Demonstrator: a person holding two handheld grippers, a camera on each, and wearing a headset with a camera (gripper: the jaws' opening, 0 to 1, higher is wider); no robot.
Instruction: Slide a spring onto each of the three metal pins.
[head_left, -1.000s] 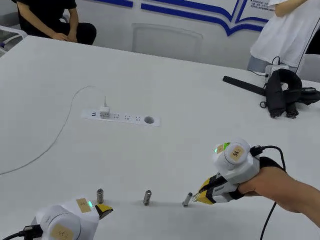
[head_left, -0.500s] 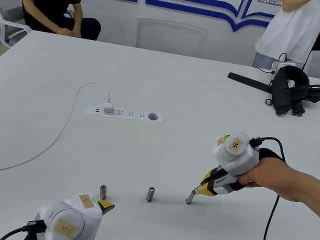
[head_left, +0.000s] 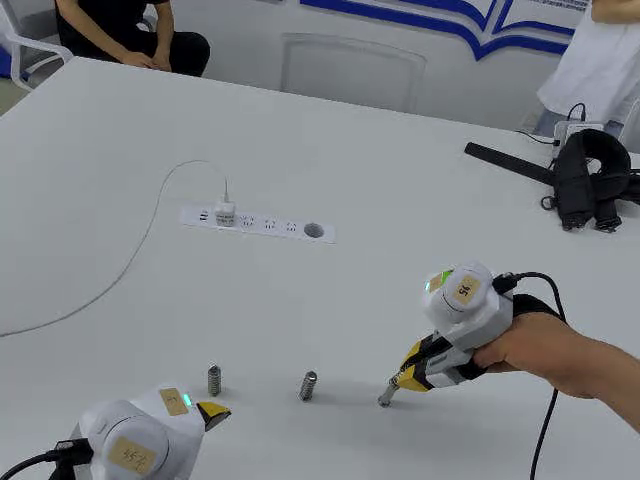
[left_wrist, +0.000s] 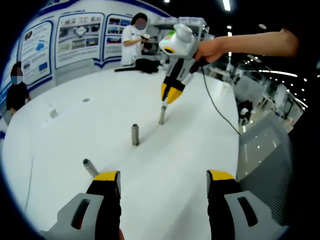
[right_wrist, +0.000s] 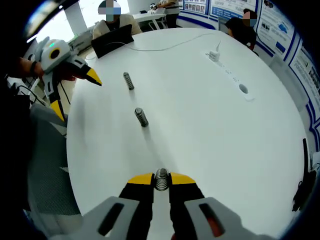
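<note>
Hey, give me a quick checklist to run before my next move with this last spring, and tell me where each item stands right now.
1. Right tool shut on the spring: ok.
2. Spring lined up on the third pin: cannot tell; the tool tip covers the pin's top.
3. Left pin and middle pin carry springs: ok.
4. Left tool open, holding nothing: ok.
5. Left tool out of the right tool's way: ok; it sits by the left pin.
</note>
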